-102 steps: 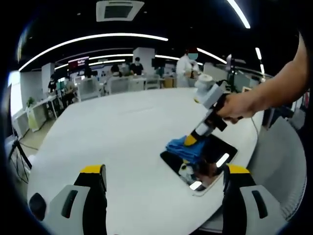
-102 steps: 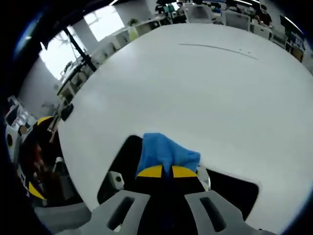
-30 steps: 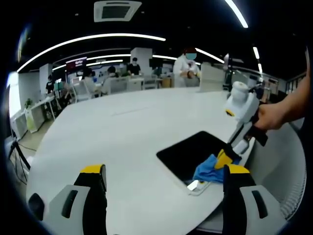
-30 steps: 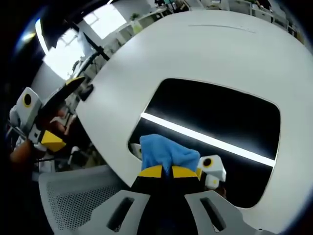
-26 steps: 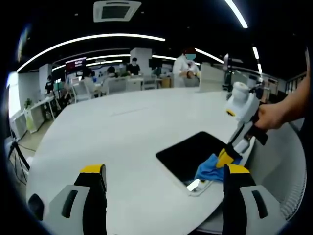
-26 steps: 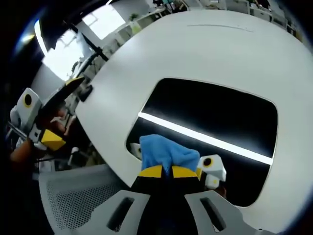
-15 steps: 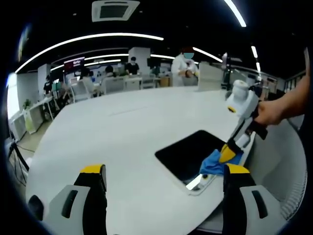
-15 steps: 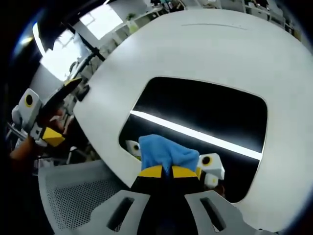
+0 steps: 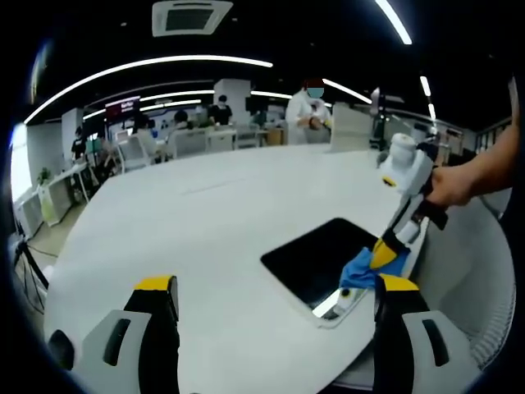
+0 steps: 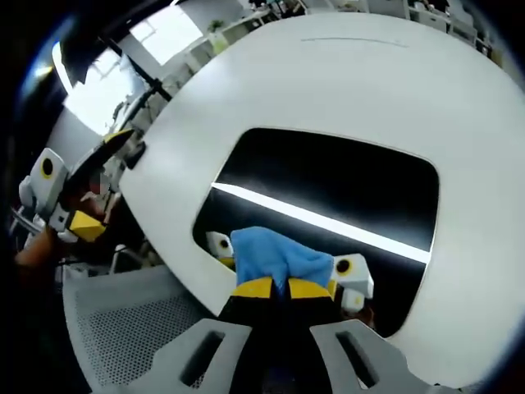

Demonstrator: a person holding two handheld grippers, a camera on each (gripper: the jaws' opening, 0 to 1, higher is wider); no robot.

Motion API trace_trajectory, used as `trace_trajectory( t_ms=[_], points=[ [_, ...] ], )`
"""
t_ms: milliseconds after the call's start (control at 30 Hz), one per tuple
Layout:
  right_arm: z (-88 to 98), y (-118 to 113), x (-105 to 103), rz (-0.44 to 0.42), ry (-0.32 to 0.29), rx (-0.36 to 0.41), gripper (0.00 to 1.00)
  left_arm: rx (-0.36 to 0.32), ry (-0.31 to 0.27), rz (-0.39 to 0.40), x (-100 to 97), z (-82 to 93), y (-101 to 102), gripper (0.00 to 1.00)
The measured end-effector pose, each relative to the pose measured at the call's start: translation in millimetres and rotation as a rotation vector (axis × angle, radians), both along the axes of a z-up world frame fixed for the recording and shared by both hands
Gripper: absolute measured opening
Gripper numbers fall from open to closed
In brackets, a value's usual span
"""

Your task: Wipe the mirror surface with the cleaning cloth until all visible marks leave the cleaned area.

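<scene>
A dark rectangular mirror (image 9: 316, 261) (image 10: 328, 193) lies flat on the round white table (image 9: 205, 238), near its right edge. My right gripper (image 10: 272, 288) (image 9: 385, 250) is shut on a blue cleaning cloth (image 10: 275, 256) (image 9: 359, 269) and presses it onto the mirror's corner nearest the table edge. A bright light strip reflects across the glass (image 10: 320, 222). My left gripper (image 9: 275, 291) hovers open above the near table, well left of the mirror, holding nothing; it also appears at the left of the right gripper view (image 10: 78, 222).
A person's hand (image 9: 451, 185) holds the right gripper. A grey mesh chair (image 10: 123, 328) stands just off the table edge by the mirror. Desks, chairs and people (image 9: 308, 115) are far behind the table.
The right gripper has slid the cloth from the mirror's far side to its near corner, then a little along the edge. The left gripper stays put.
</scene>
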State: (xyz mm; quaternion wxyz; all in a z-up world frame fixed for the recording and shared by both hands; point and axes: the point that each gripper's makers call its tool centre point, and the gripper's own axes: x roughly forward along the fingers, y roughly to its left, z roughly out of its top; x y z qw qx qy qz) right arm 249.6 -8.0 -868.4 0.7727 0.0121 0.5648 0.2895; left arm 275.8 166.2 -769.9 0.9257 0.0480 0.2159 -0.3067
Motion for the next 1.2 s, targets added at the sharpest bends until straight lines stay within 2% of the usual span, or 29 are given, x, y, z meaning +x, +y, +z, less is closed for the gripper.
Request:
trace_trajectory(
  t_ms=[333,800,1200],
  points=[
    [-0.3,-0.4,17.6,-0.007,-0.013,-0.009,0.0,0.0,0.007,0.004,-0.5,-2.5,1.8,1.0],
    [-0.8,3.1,57.9,0.002,-0.038,-0.041,0.0,0.003,0.016,0.02,1.2,-6.4,8.5,1.0],
    [-0.8,4.3,89.7,0.0,-0.061,-0.046,0.0,0.007,0.022,0.013,1.4,-10.0,4.8,1.0]
  ],
)
